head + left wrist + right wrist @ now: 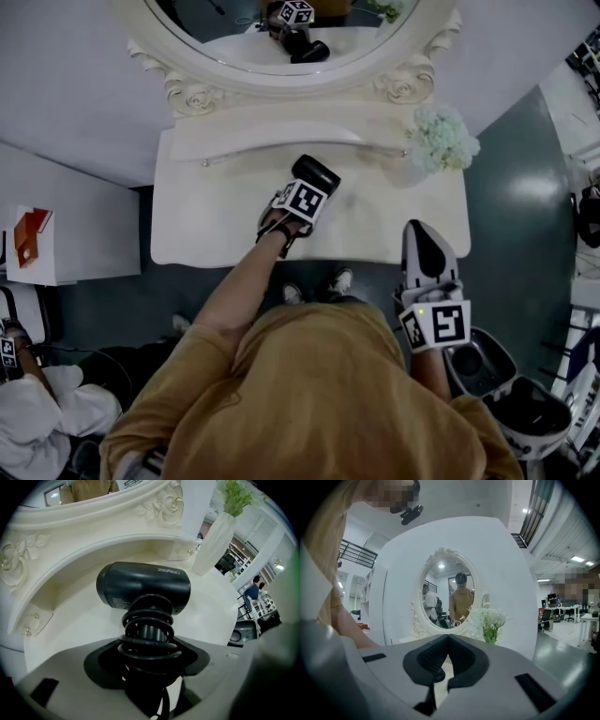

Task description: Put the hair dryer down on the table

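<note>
Head view, from the left: a white cabinet (84, 225) stands beside the cream desk (216, 225). The person's bare forearm (246, 281) brings the left gripper (302, 192) over the middle of the desk, below the carved oval mirror (281, 37). The black hair dryer (317, 172) shows just past its marker cube. Farther right, white flowers (442, 139) sit at the desk's back corner, and the right gripper (422, 236) hangs at the front right edge, partly over the grey floor (525, 187). Left gripper view adds what the head view hides: the jaws are clamped on the dryer's handle, which is wound with a coiled black cord (150, 630). The barrel lies crosswise low over the desk top; whether it touches cannot be told. A tall white vase (213, 545) carries the green stems. Right gripper view shows that gripper's jaws closed together with nothing between them, pointing level at the mirror on a white wall (511, 583). An open room with ceiling lights (577, 558) and office desks lies to the right.
</note>
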Action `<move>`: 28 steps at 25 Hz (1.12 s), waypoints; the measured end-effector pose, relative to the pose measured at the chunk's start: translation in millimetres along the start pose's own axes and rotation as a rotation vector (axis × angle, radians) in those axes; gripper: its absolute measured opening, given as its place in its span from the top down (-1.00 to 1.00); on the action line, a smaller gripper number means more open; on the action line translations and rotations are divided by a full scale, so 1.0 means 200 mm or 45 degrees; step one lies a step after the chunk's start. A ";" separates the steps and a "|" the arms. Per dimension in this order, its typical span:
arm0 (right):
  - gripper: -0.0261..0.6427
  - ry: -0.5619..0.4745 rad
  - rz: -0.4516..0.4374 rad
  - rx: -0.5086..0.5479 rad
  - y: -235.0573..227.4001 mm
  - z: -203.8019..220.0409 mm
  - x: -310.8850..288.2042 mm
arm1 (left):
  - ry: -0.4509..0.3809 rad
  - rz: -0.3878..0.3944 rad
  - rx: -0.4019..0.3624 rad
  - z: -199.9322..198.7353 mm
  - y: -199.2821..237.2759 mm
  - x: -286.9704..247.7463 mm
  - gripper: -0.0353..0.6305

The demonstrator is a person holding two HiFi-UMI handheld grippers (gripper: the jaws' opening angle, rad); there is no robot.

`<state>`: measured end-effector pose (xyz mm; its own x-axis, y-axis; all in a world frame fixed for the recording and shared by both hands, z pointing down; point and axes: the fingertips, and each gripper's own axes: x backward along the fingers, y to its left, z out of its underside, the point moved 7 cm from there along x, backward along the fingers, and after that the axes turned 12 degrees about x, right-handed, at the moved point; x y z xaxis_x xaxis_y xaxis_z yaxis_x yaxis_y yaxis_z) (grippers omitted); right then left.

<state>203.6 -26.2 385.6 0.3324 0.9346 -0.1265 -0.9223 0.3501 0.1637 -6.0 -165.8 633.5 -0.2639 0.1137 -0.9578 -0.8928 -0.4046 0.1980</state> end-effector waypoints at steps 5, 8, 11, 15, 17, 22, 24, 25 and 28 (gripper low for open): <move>0.91 0.004 -0.006 -0.012 -0.01 0.03 0.04 | -0.026 0.008 0.050 0.02 -0.01 0.00 0.09; 0.91 0.001 -0.013 -0.014 -0.03 0.03 0.06 | -0.052 0.045 0.080 0.03 -0.04 -0.01 0.09; 0.91 -0.006 -0.015 -0.016 -0.06 0.04 0.07 | -0.104 0.052 0.098 0.04 -0.04 0.00 0.08; 0.91 -0.012 -0.013 -0.021 -0.09 0.05 0.09 | -0.132 0.073 0.153 0.08 -0.04 0.00 0.08; 0.91 -0.013 -0.015 -0.023 -0.10 0.06 0.10 | -0.104 0.094 0.203 0.10 -0.06 0.01 -0.02; 0.91 -0.020 -0.025 -0.034 -0.12 0.07 0.12 | -0.099 0.114 0.210 0.13 -0.10 0.01 -0.20; 0.91 -0.023 -0.029 -0.036 -0.13 0.08 0.12 | -0.083 0.123 0.224 0.15 -0.11 0.01 -0.24; 0.91 -0.022 -0.031 -0.038 -0.14 0.08 0.13 | -0.092 0.118 0.230 0.15 -0.11 0.01 -0.27; 0.91 -0.024 -0.043 -0.044 -0.15 0.09 0.13 | -0.366 -0.007 0.142 0.03 -0.05 0.07 -0.35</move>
<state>242.9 -11.7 396.1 0.3665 0.9236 -0.1128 -0.9167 0.3791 0.1260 -3.8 -155.3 618.6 -0.3376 0.3743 -0.8637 -0.9247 -0.3032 0.2301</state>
